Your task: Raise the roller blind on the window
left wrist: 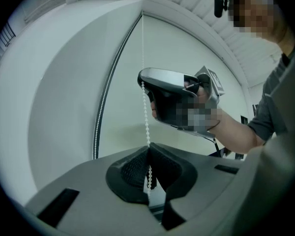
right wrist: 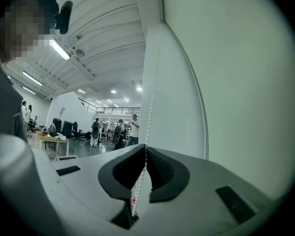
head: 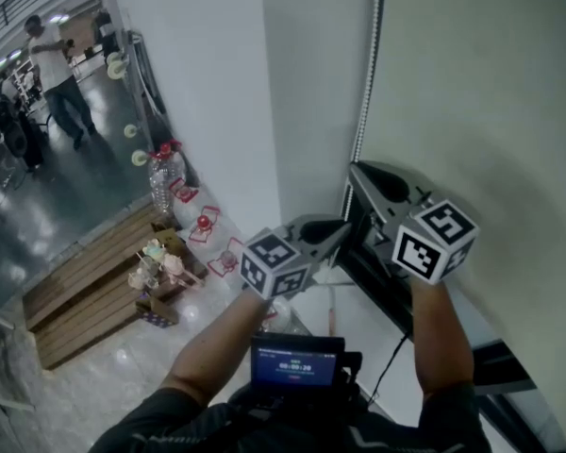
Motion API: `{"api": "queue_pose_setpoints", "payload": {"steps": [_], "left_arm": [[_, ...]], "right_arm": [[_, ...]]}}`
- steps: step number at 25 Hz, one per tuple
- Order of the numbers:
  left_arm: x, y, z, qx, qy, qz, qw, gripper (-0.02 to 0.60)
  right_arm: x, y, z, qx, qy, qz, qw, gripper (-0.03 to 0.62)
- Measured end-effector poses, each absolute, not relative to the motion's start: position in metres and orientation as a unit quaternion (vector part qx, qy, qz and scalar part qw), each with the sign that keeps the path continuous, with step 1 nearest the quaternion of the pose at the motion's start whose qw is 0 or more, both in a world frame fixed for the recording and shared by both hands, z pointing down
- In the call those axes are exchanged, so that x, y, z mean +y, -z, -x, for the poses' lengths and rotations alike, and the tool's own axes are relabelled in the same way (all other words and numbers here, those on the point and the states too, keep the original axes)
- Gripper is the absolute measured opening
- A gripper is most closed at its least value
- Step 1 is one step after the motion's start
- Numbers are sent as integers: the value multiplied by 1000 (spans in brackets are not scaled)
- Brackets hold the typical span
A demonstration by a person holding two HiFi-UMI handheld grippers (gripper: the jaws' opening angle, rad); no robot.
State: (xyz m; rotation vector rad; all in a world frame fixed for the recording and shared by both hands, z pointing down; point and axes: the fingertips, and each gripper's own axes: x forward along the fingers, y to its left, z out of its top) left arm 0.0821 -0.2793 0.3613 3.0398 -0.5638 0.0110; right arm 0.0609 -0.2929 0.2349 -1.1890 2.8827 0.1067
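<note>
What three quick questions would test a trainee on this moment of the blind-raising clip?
1. True or false: the right tongs are shut on the bead chain.
2. Pick one. In the left gripper view, the right tongs grip the chain at a point that is: A) above the left tongs; B) below them; C) off the chain altogether.
3. How many strands of the bead chain show in the left gripper view?

Key
1. True: the pads meet on the chain.
2. A.
3. Two: the gripped strand and a free one to its left.
</note>
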Motion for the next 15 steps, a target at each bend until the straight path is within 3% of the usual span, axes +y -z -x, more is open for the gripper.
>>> {"api": "queue_pose_setpoints", "payload": {"steps": [15], "left_arm": [[-275,-359,-87,-177,16,-983,42,2]], "right_arm": [[-285,-236,-67,923,-32,382,37,6]]}}
